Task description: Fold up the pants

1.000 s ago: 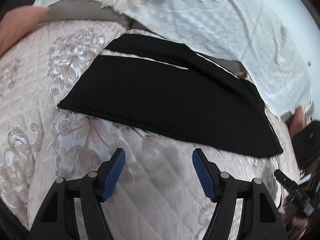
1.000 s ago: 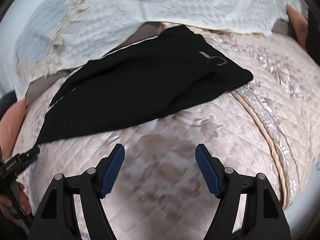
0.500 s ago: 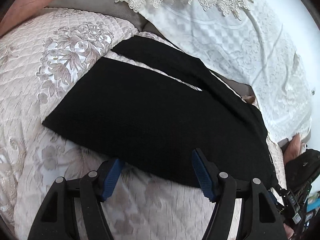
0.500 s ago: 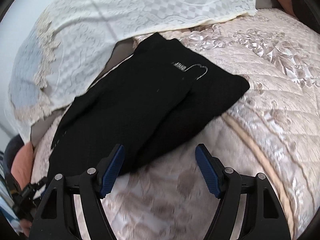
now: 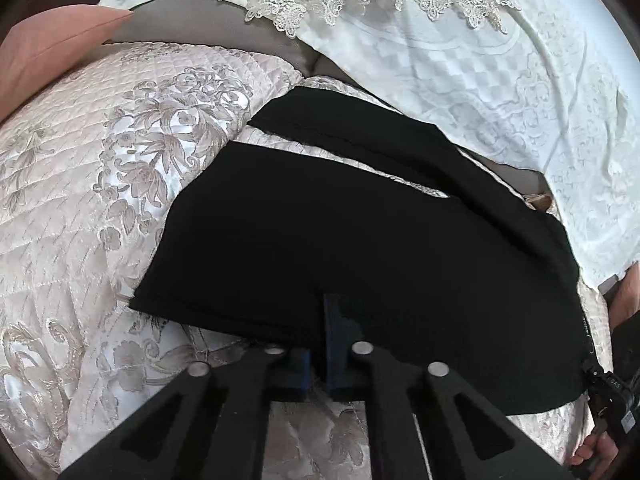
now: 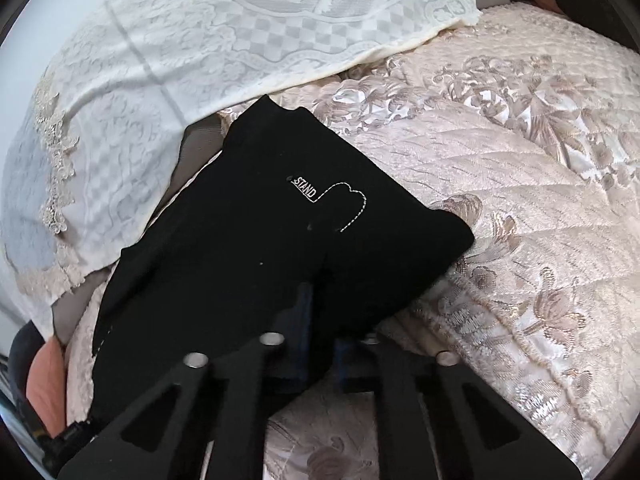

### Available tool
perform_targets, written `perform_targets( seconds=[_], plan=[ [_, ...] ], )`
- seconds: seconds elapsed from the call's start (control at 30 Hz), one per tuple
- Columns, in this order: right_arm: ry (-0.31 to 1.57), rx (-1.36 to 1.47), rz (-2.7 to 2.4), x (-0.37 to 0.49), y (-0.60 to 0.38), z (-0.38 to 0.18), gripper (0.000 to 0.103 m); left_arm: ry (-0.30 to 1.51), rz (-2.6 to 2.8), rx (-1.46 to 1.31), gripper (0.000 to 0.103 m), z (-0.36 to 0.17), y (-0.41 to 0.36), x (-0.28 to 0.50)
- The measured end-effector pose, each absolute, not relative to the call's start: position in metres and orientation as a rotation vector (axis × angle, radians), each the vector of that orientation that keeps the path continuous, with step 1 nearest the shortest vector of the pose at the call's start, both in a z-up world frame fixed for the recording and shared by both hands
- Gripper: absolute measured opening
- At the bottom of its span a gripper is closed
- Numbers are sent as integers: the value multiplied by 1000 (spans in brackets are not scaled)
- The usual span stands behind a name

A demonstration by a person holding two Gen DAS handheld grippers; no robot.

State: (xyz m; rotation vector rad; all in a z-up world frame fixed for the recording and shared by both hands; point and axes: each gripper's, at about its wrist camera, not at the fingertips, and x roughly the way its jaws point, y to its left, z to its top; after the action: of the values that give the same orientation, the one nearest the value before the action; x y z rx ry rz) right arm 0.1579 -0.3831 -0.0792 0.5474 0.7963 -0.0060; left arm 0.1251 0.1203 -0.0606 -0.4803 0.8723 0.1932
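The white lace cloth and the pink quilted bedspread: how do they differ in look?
The white lace cloth is thin, with a chequered weave and a scalloped lace edge; the pink quilted bedspread is padded, stitched in diamonds, with shiny floral embroidery. The cloth lies behind the black pants; the bedspread lies under them. Both are pale and patterned.

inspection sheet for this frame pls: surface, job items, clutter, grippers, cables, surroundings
Surface: quilted floral bedspread, pinkish-beige.
Job's things: black pants lying flat on the bedspread, the two legs slightly apart at the hems; white "STAND" stitching visible near the waist end.
Clutter: nothing seen on the bedspread besides the pants.
Grippers: left gripper shut on the pants' near edge; right gripper shut on the near edge at the waist end.
Cables: nothing seen.
Surroundings: white lace-trimmed cloth behind the pants; salmon pillow at the left.
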Motion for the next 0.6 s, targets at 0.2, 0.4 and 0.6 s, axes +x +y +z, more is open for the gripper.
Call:
perform_targets(
  seconds=[0.2, 0.4, 0.6],
  plan=[
    [781, 518, 5, 139, -384, -60, 3, 867, 189, -463, 4, -43, 120, 113],
    [778, 508, 23, 107, -381, -41, 3, 841, 167, -437, 4, -17, 124, 81],
    [817, 533, 9, 63, -386, -43, 3, 883, 136, -436, 4, -22, 126, 46]
  ],
)
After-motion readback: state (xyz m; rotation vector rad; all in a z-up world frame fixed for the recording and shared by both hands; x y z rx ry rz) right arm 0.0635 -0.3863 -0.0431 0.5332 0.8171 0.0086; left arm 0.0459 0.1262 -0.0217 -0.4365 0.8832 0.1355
